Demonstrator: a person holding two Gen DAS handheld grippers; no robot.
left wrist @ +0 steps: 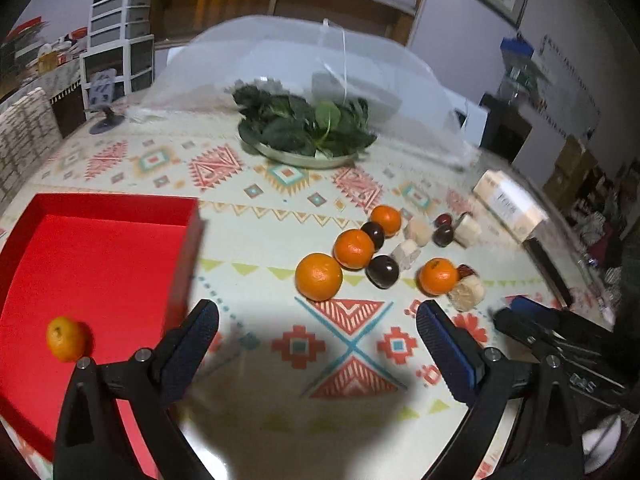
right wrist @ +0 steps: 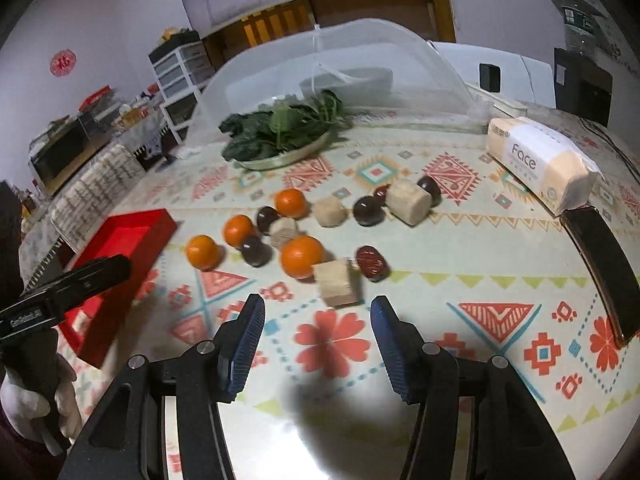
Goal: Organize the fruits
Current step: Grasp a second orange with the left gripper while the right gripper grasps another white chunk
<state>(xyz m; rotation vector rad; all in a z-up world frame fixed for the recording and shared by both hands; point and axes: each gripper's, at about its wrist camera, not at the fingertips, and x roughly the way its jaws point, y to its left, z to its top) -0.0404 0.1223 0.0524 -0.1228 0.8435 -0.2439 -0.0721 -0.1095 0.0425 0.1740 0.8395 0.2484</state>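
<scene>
Left wrist view first: your left tongs (left wrist: 318,344) are spread wide with nothing between the pads, hanging over bare patterned surface (left wrist: 248,360) just beside the red tray (left wrist: 100,208); one small orange (left wrist: 66,338) already sits in the tray's near corner, so I'd say you're between drops and lining up for the next fruit. The closest candidate is the big orange (left wrist: 319,277) at the front of the row, with two more oranges behind it, a fourth one (left wrist: 438,276) off to the right, and dark plums (left wrist: 383,271) and beige blocks (left wrist: 466,292) mixed in; the right tongs' tips poke in at the right edge.

Right wrist view: your right tongs (right wrist: 318,350) are released too, about half spread and empty, pointing at a beige cube (right wrist: 338,282) with a dark red date (right wrist: 371,263) just beside it and an orange (right wrist: 302,257) touching the cube's left side; the tray (right wrist: 132,224) is well off to the left, past the left tongs.

Next move, as I read it: pick one fruit, not a block; the cluster is tight, so come in from the open side or you'll knock the neighbours rolling; the pack of Face tissues (right wrist: 540,160) and the dish of greens (right wrist: 280,136) are out of the way.
</scene>
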